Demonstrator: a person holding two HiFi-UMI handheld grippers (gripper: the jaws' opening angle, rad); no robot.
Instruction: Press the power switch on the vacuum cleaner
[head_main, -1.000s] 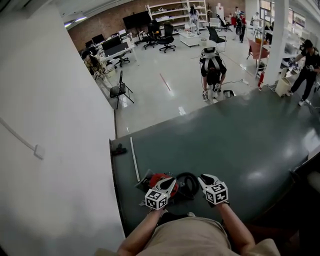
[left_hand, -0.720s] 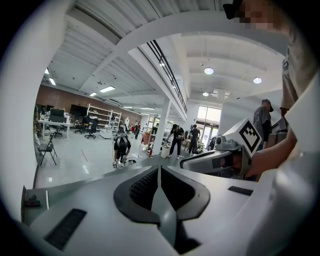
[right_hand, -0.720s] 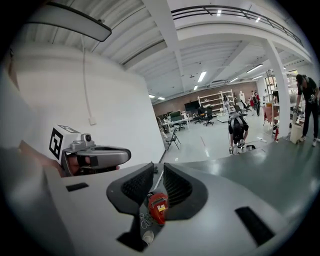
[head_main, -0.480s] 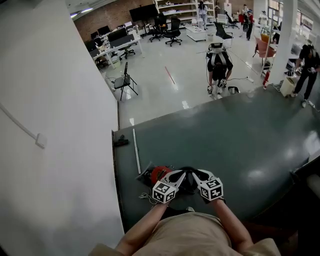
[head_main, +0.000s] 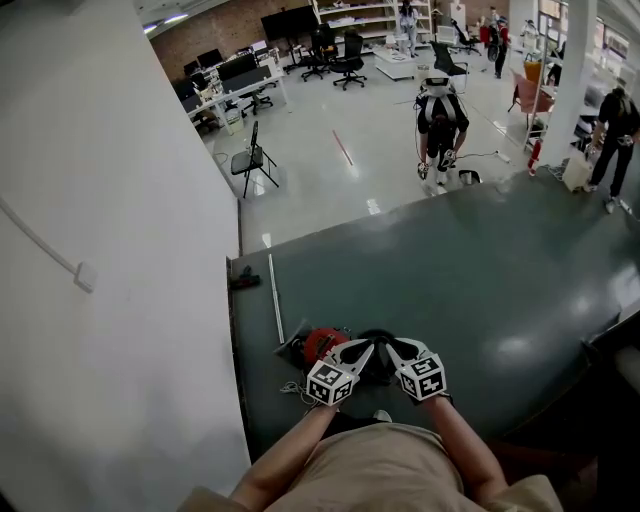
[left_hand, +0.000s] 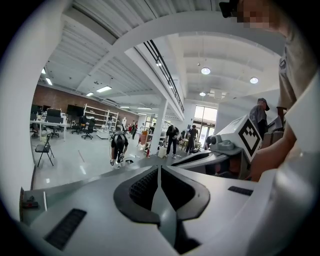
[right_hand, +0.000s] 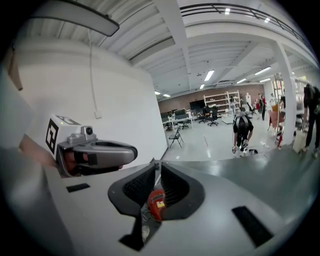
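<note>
Head view: left gripper (head_main: 366, 347) and right gripper (head_main: 391, 346) held tips close together, both pinched closed, nothing gripped | red vacuum cleaner (head_main: 320, 343) sat right under their tips | its yellow label (right_hand: 160, 204) can't be read tbh

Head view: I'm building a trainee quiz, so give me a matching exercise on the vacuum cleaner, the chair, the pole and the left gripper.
1. vacuum cleaner
2. chair
3. pole
4. left gripper

A. jaws together
B. red body
C. white, lying flat
D. black, upright

Pairs: 1-B, 2-D, 3-C, 4-A
</note>
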